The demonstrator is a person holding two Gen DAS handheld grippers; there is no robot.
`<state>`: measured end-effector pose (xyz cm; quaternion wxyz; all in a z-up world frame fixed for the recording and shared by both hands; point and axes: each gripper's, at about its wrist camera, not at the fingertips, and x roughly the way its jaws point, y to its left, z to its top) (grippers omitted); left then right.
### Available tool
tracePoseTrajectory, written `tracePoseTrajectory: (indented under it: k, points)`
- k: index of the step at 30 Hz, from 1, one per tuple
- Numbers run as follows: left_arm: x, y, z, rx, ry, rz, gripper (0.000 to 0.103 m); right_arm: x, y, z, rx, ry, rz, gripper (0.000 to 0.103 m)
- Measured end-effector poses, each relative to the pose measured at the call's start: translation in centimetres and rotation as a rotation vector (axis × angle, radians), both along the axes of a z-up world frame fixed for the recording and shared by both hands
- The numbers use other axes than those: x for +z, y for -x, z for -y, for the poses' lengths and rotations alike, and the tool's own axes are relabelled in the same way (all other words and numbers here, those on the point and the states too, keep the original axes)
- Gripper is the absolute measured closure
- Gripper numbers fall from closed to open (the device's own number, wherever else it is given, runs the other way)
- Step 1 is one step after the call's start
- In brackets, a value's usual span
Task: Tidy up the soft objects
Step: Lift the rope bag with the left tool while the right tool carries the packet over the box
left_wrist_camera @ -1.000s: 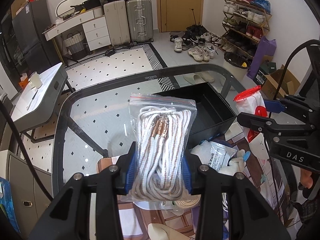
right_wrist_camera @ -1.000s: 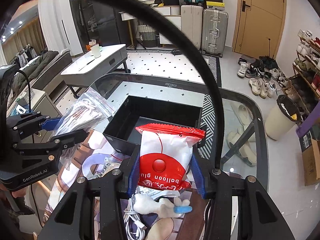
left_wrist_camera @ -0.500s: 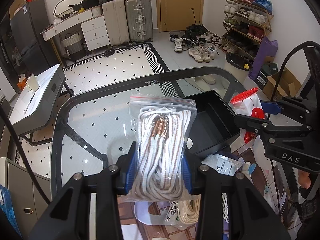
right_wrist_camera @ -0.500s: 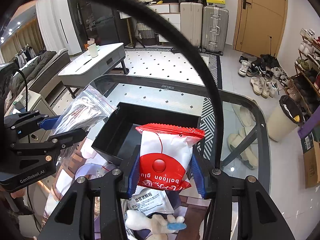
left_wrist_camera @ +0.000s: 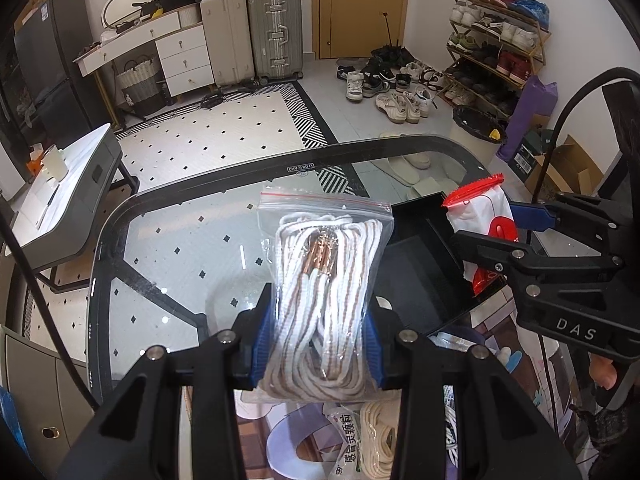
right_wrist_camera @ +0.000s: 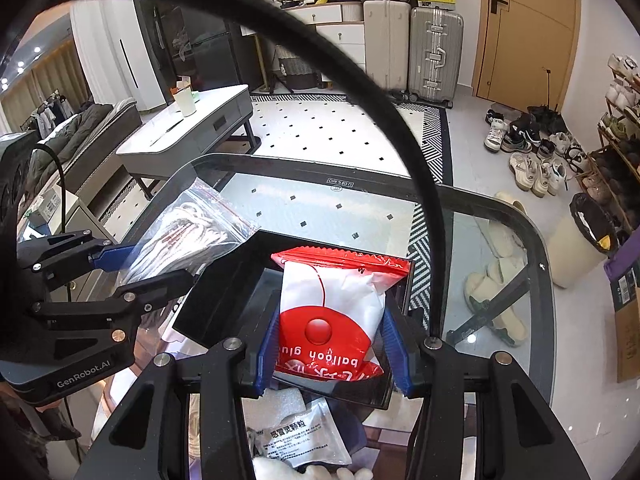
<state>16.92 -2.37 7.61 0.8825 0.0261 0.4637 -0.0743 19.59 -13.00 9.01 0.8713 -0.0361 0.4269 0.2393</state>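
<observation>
Two grippers are in use, each clamped on one soft package above a glass table (left_wrist_camera: pixel 168 216).

Left gripper (left_wrist_camera: pixel 318 340): in the left wrist view its blue pads (left_wrist_camera: pixel 262 344) press both sides of a clear zip bag of white cord (left_wrist_camera: pixel 324 280) at lower centre of the frame. The bag stands upright between the fingers, red zip strip at the top, copper-coloured cord tips visible in the upper half. In the right wrist view the same bag (right_wrist_camera: pixel 192 232) appears at left centre, tilted toward the upper right, just beside the left wall of the black box (right_wrist_camera: pixel 224 292).

Right gripper (right_wrist_camera: pixel 330 344): in the right wrist view its blue pads (right_wrist_camera: pixel 394 348) are closed on a red-and-white packet (right_wrist_camera: pixel 332 312) at lower centre. The packet's red crimped top edge points up; printed text near its lower end reads upside down. The packet is held over the open black box, which sits on the glass at frame centre. In the left wrist view the packet (left_wrist_camera: pixel 484 224) shows at right centre, above the right part of the box (left_wrist_camera: pixel 420 272).

Other soft items lie on a patterned mat at the bottom edge of both views: a white sachet with printed characters (right_wrist_camera: pixel 304 440), a coil of cream rope (left_wrist_camera: pixel 376 436), and a white plush piece, partly hidden by the fingers.
</observation>
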Motion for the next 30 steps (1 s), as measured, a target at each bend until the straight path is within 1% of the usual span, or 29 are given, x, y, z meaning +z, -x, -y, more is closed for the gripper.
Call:
tracePoseTrajectory:
  k: [11,23,30]
  points:
    - [-2.3,-1.8,1.2,-0.023,0.020,-0.041,0.066,-2.2,-2.0,-0.8,0.004,0.003,-0.049,0.056]
    - [-4.2,-2.1,2.1,-0.029,0.017,-0.070,0.066,-5.9,-2.8,-1.5,0.015,0.026,-0.125,0.056]
    - [-4.4,-2.1,2.3,-0.033,0.014,-0.082,0.066,-6.1,-2.7,-1.6,0.033,0.051,-0.136,0.057]
